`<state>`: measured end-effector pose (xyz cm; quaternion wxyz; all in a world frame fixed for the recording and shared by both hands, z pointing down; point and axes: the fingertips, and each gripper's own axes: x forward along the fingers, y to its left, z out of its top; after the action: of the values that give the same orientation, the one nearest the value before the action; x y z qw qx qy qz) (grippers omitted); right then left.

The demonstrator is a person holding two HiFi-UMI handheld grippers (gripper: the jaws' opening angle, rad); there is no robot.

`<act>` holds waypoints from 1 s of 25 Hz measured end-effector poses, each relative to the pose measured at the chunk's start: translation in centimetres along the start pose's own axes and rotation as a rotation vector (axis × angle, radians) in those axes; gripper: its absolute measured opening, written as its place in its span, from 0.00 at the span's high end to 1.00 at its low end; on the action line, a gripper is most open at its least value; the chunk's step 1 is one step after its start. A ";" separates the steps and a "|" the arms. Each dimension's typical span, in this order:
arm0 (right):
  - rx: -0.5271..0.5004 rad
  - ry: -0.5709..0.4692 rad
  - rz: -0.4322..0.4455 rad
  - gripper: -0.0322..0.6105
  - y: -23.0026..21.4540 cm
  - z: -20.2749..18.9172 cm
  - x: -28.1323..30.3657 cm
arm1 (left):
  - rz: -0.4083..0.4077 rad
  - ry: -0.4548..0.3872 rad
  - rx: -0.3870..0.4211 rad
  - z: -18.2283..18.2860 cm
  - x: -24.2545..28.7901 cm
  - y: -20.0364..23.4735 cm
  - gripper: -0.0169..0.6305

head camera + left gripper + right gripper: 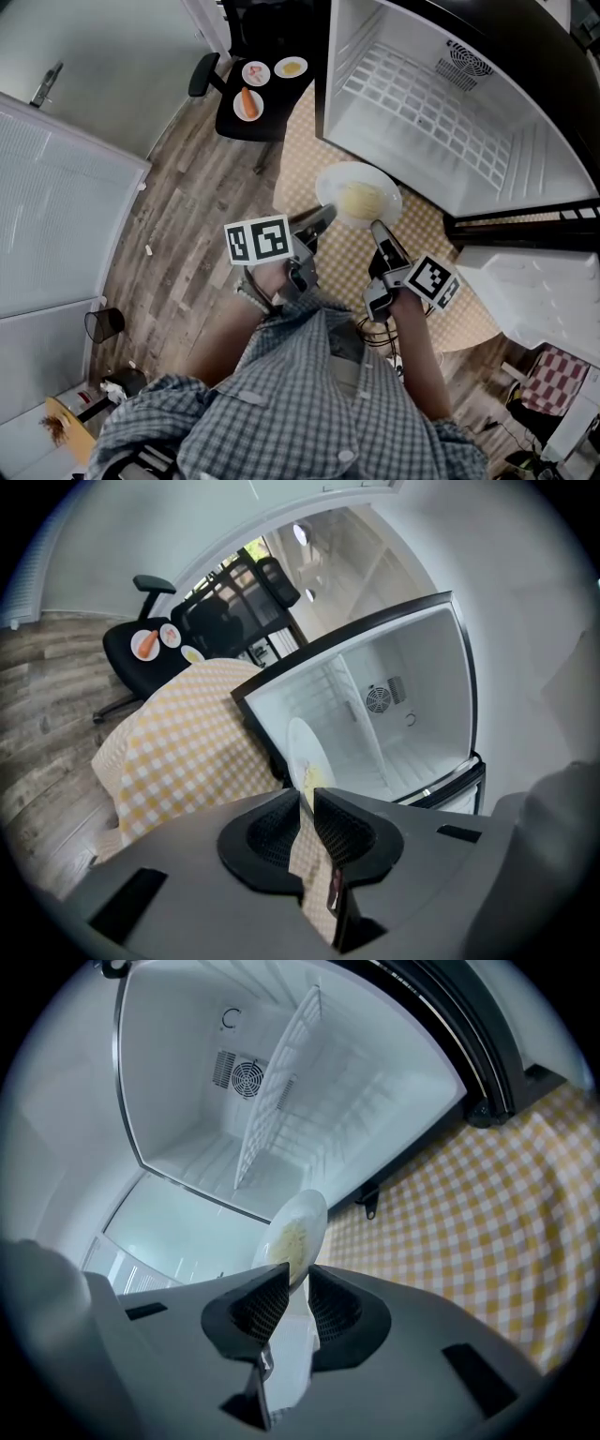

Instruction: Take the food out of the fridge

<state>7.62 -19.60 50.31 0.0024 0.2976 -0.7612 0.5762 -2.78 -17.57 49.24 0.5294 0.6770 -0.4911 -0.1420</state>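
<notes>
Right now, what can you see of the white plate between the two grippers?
The plate is round and white, like ceramic, with pale yellow food in its middle. It is held over the yellow checked cloth, outside the open fridge. The left gripper and right gripper each clamp its near rim.

Head view steeply down from above; both gripper views low, close, facing fridge (412,733), sharing plate (300,742).

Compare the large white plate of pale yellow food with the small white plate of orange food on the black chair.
The large white plate looks wider than the small white plate. The left gripper and right gripper clamp the large one by its rim; the small one rests on the black chair. Both are round.
</notes>
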 end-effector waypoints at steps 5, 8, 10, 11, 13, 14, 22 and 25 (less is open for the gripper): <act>0.018 0.037 -0.040 0.86 -1.9 -2.0 1.1 | 0.043 0.043 -0.027 -1.0 0.0 2.8 0.89; 0.024 0.057 -0.062 0.86 -2.9 -2.9 1.8 | 0.065 0.066 -0.032 -1.4 0.1 4.2 0.89; 0.025 0.066 -0.076 0.86 -3.5 -3.3 2.2 | 0.078 0.078 -0.037 -1.7 0.3 5.1 0.89; 0.026 0.071 -0.081 0.86 -3.7 -3.5 2.5 | 0.086 0.083 -0.040 -1.7 0.3 5.5 0.89; 0.031 0.082 -0.091 0.86 -4.4 -3.9 2.9 | 0.100 0.092 -0.048 -1.9 0.5 6.4 0.89; 0.033 0.086 -0.099 0.86 -4.8 -4.0 3.1 | 0.105 0.099 -0.052 -2.1 0.7 6.8 0.89; 0.066 0.104 -0.167 0.86 -7.4 -5.0 3.9 | 0.157 0.167 -0.064 -3.3 1.9 9.4 0.88; 0.093 0.107 -0.184 0.86 -8.2 -5.3 3.9 | 0.169 0.190 -0.070 -3.8 2.3 10.1 0.88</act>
<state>6.35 -17.98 60.59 0.0821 0.3348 -0.7019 0.6233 -4.16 -16.82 60.14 0.6072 0.6247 -0.4886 -0.0491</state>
